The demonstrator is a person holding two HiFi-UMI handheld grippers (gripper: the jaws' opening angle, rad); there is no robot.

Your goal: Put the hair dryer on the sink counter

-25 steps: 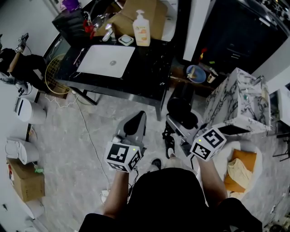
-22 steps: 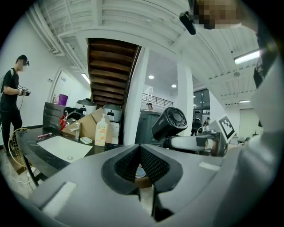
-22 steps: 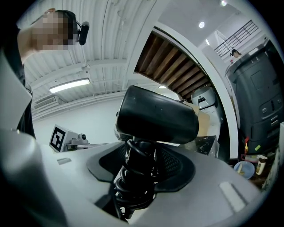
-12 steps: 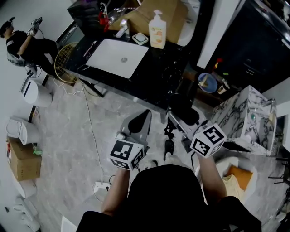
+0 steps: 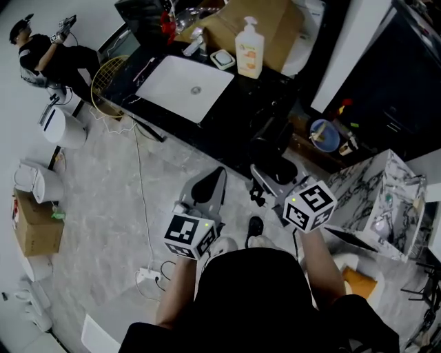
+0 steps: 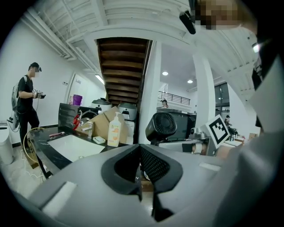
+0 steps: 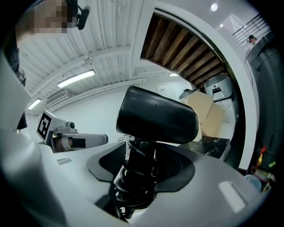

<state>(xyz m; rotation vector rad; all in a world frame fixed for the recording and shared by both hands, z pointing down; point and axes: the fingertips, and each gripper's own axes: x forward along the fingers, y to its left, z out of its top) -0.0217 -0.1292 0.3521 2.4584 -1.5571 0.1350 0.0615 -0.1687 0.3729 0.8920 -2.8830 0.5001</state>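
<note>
The black hair dryer (image 7: 155,115) stands upright in my right gripper (image 7: 143,165), which is shut on its cord-wrapped handle (image 7: 135,181). From the head view the hair dryer (image 5: 274,165) hangs above the floor, just short of the black sink counter (image 5: 234,117) with its white basin (image 5: 185,86). My left gripper (image 5: 210,183) is beside it on the left, shut and holding nothing. In the left gripper view the jaws (image 6: 140,156) are closed, with the hair dryer (image 6: 163,127) and the basin (image 6: 71,146) beyond them.
A soap bottle (image 5: 249,49), a small dish (image 5: 222,58) and a cardboard box (image 5: 241,17) stand on the counter's far side. A person (image 5: 45,52) stands at upper left by a wire basket (image 5: 110,79). A marbled box (image 5: 382,200) sits right; a power strip (image 5: 148,277) lies on the floor.
The sink counter has come closer in the head view. My right gripper has shifted a little left with the hair dryer. The left gripper stays shut.
</note>
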